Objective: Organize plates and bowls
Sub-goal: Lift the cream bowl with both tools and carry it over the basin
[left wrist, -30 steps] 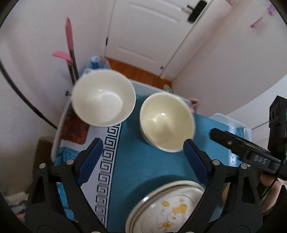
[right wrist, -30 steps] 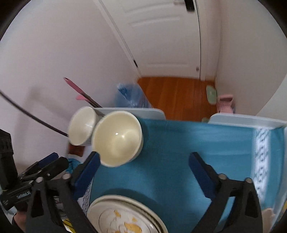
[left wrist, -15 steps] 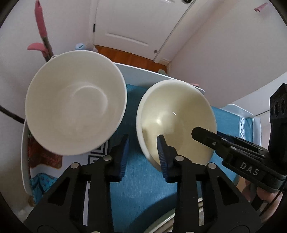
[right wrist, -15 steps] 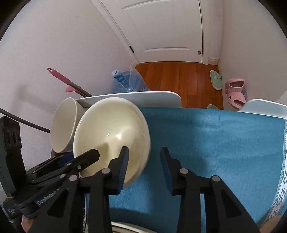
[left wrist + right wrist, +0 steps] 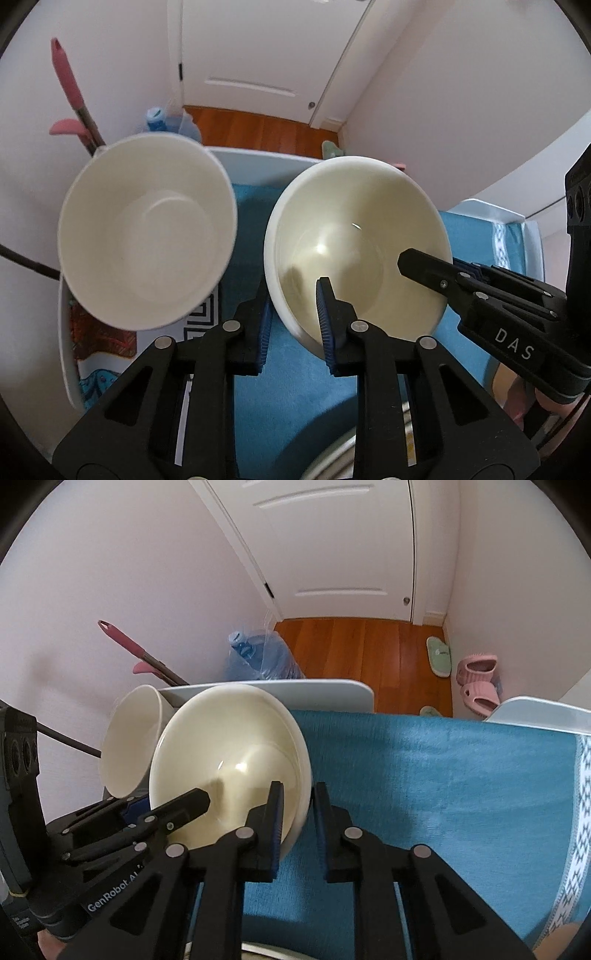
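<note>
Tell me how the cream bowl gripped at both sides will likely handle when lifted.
The cream bowl looks rigid, probably glazed ceramic, so likely heavy for its size and breakable. Its glossy inside suggests the thin rim could slip. With the left gripper and right gripper on opposite sides, it may pivot between them.

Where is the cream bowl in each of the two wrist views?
Left wrist view: the cream bowl sits right of centre, beside the white bowl.
Right wrist view: the cream bowl is left of centre.
Shared landmark: the white door behind the table.
</note>
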A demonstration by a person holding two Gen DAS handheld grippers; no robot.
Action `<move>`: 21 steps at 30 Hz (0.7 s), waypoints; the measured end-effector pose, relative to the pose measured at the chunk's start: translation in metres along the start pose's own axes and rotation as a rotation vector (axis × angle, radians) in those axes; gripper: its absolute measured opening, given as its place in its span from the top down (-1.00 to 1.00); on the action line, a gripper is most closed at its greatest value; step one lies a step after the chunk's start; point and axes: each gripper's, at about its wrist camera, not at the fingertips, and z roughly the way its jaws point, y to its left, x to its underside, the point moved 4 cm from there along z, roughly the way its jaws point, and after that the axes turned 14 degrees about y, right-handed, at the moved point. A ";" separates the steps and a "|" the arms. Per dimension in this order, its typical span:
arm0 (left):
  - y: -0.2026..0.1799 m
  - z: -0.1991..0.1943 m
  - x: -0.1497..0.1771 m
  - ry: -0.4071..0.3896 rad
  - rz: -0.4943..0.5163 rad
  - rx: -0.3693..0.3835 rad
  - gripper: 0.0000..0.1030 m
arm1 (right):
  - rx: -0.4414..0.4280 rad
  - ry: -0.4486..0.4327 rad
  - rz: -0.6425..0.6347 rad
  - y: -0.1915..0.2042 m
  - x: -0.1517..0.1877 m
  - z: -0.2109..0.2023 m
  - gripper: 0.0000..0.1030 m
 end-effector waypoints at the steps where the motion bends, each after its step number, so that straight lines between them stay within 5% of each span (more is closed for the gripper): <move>1: -0.004 -0.006 0.001 -0.012 0.006 -0.001 0.60 | 0.001 -0.010 -0.004 0.001 0.001 -0.005 0.72; 10: -0.058 -0.074 0.018 -0.115 0.060 -0.011 0.60 | -0.012 -0.114 -0.035 -0.009 0.024 -0.068 0.72; 21: -0.190 -0.111 0.077 -0.172 0.162 -0.002 0.60 | -0.007 -0.239 -0.017 -0.074 0.100 -0.174 0.72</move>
